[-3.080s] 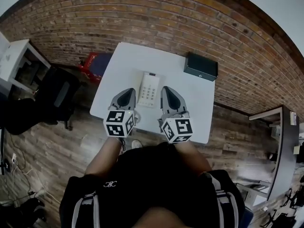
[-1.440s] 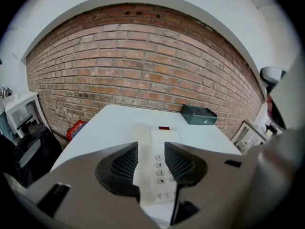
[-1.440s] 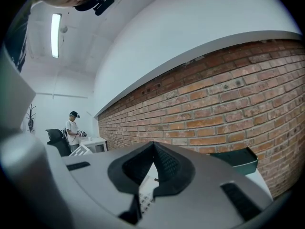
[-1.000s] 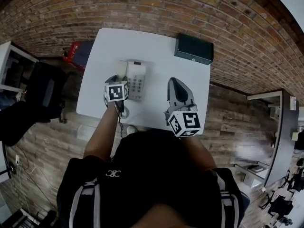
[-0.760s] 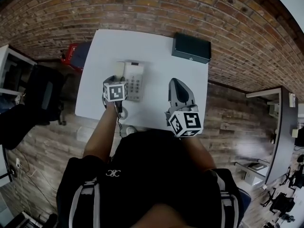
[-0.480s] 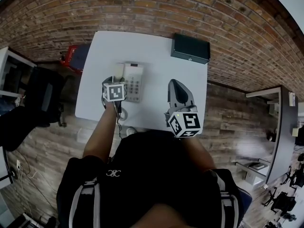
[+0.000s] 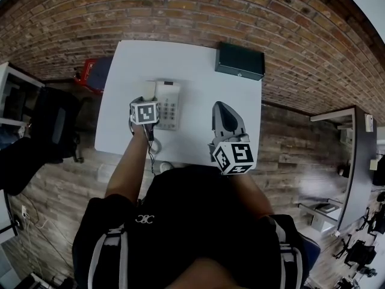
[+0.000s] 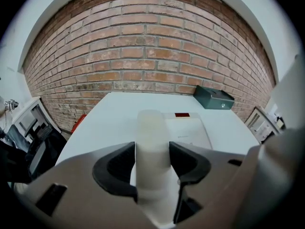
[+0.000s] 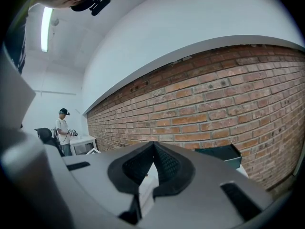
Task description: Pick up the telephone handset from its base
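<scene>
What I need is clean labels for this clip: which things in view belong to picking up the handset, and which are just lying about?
Job in hand: handset, telephone base, left gripper (jaws opening, handset between them), white table.
Lying about: dark box at the table's far corner, red thing beside the table, right gripper (shut, empty).

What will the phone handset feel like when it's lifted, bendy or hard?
Probably hard and stiff: the handset looks like one moulded plastic bar. Its smooth, pale surface may be a bit slippery. It's slim, so it is likely light to lift.
</scene>
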Tool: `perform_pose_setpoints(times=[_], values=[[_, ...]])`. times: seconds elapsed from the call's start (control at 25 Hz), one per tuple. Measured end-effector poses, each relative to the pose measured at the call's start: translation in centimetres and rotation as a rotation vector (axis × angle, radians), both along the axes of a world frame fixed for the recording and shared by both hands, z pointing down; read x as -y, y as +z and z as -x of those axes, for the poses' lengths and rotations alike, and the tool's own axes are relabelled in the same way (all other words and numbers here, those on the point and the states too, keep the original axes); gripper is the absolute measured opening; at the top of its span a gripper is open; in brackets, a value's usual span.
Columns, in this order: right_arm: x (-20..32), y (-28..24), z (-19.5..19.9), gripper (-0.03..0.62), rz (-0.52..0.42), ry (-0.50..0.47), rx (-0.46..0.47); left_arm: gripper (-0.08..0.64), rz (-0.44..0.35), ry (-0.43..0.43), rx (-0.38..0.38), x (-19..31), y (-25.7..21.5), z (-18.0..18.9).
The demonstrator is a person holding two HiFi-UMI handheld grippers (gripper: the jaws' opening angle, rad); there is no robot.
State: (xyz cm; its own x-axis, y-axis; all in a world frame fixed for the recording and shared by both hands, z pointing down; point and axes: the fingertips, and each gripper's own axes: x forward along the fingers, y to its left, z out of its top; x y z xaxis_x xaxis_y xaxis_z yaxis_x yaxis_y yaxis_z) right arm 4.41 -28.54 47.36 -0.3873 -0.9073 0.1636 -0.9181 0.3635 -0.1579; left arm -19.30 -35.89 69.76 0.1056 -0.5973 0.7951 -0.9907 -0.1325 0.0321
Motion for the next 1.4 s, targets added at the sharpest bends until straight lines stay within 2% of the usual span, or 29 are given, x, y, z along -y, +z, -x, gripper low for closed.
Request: perform_pose_setpoints(times=[0.32, 0.8, 1.04, 1.4], values=[[0.1, 0.4, -0.1, -0.002, 0.012, 0.000, 0.001, 0.218, 0.024, -0.008, 0.016, 0.4, 0.5, 0.1], [0.3, 0.0, 0.0, -0.003, 0.000, -0.028, 0.016, 0.216, -0.041, -0.006, 0.023, -0.8, -2.2, -0.1], [0.4, -0.8, 0.7, -0.003, -0.039, -0.051, 0.027, 0.215, -0.154, -0.063, -0.028, -1.8, -6.0, 0.3], [1.0, -1.6, 3.0, -0.003, -0.066, -0.126, 0.042, 0.215, -0.347, -0.071, -0.087, -4.6, -13.8, -0.3]])
